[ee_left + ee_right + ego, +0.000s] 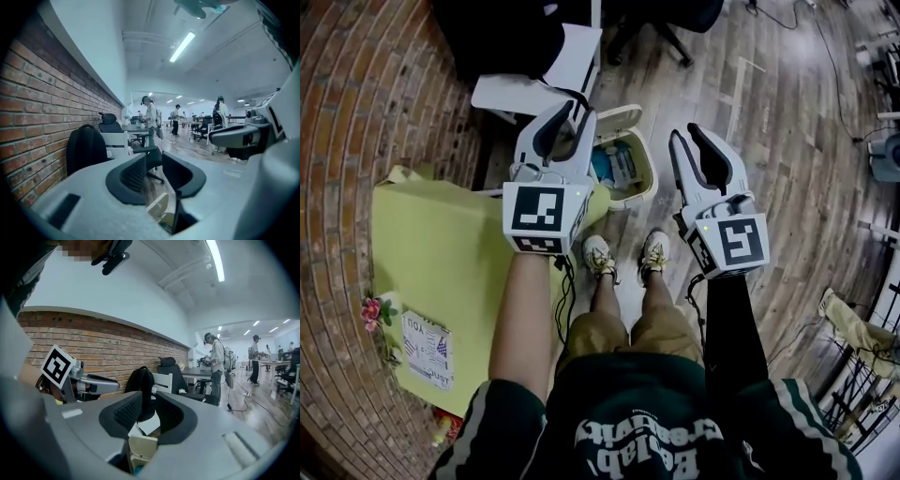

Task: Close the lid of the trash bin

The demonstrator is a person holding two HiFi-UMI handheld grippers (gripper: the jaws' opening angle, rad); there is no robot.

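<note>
In the head view the bin [645, 178] stands on the floor [769, 141] just ahead of the person's shoes [626, 255], its mouth open and rubbish showing inside. Its long side runs away from the person, and the lid [623, 114] seems to be raised at the far end. The left hand-held gripper [567, 117] overlaps the bin's left rim in this picture, while the right hand-held gripper [689, 141] hangs off to the bin's right with a strip of floor between, so the left looks the nearer of the two. A yellow worktop [441, 262] lies to the left, clear of both. In the left gripper view the hand-held gripper [153, 161] has its jaws spread with nothing between them. It points nearly level at a chair [112, 140] and a dark backpack [84, 147], and a cream edge of the bin [158, 206] shows only low in the gap, so the bin lies below and ahead of it. In the right gripper view the hand-held gripper [147, 404] is likewise spread and empty, with the bin [140, 446] again below the jaws. I judge either must drop and reach past the lid to tip it back toward the person.
</note>
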